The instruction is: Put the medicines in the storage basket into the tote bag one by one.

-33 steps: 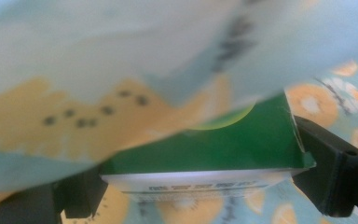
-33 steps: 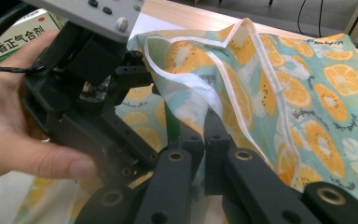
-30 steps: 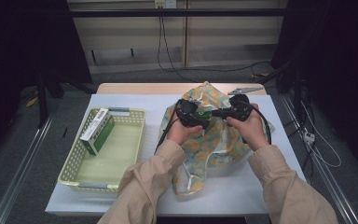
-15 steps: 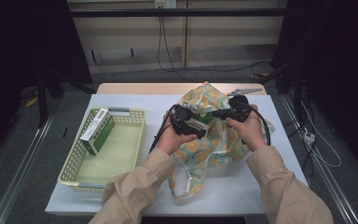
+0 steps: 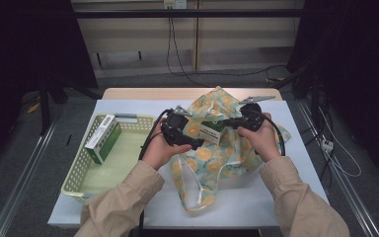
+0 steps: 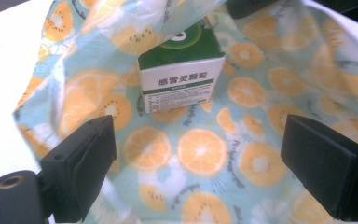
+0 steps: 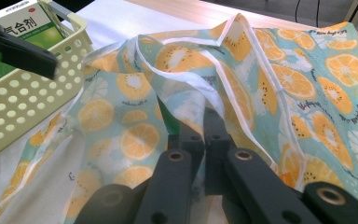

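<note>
A fruit-print cloth bag [image 5: 222,153] lies on the white table, its mouth held up. A green and white medicine box [image 5: 211,131] sits in that mouth; in the left gripper view the box [image 6: 182,70] rests upright against the fabric [image 6: 200,154]. My left gripper [image 5: 196,136] hangs just left of the box, open, jaws wide apart [image 6: 198,140] and nothing between them. My right gripper [image 5: 225,122] is shut on the bag's white-trimmed rim [image 7: 204,135] and lifts it.
A pale green perforated basket [image 5: 74,182] stands at the table's left with a second green and white box [image 5: 102,138] in its far corner; the basket [image 7: 23,107] lies close to the bag's left side. Bare white table [image 5: 296,163] lies right of the bag.
My left gripper has pulled back to the left and stands open. The box now shows in the bag's mouth. The right gripper has kept its hold on the rim.
</note>
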Available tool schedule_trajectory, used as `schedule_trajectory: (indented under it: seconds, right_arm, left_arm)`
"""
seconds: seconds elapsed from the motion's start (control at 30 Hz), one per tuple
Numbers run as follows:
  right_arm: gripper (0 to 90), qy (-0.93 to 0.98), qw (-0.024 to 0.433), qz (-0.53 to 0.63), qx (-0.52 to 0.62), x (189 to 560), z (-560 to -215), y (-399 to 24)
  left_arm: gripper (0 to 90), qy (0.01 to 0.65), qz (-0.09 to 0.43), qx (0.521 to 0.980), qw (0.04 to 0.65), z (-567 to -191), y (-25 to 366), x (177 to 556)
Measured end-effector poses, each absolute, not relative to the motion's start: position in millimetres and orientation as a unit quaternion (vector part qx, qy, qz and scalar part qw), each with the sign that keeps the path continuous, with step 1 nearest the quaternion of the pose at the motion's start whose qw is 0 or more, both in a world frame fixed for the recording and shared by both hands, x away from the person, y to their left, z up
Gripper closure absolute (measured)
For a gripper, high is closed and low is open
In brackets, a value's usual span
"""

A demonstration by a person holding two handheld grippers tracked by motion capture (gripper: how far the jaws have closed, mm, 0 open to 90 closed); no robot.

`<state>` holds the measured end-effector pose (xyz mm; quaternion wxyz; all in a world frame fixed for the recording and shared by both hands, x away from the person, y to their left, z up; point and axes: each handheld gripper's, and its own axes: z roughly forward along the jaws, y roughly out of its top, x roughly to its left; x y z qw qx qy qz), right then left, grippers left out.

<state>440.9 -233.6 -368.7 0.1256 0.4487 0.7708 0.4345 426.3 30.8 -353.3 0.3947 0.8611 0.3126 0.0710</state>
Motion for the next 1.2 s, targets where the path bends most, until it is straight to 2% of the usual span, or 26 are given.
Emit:
schedule_trajectory:
  seconds: [0.37,0.83,1.2]
  right_arm:
    - [89.8,0.77,0.127,0.434,0.45,438,-369,-236]
    - [89.8,0.769,0.125,0.437,0.45,438,-369,-236]
    - [89.8,0.768,0.126,0.436,0.451,439,-371,-237]
  left_arm:
    - [10.6,0.302,0.076,0.865,0.393,-331,56,416]
    - [10.7,0.327,0.084,0.855,0.394,-315,105,413]
    - [10.7,0.349,0.107,0.854,0.372,-311,143,417]
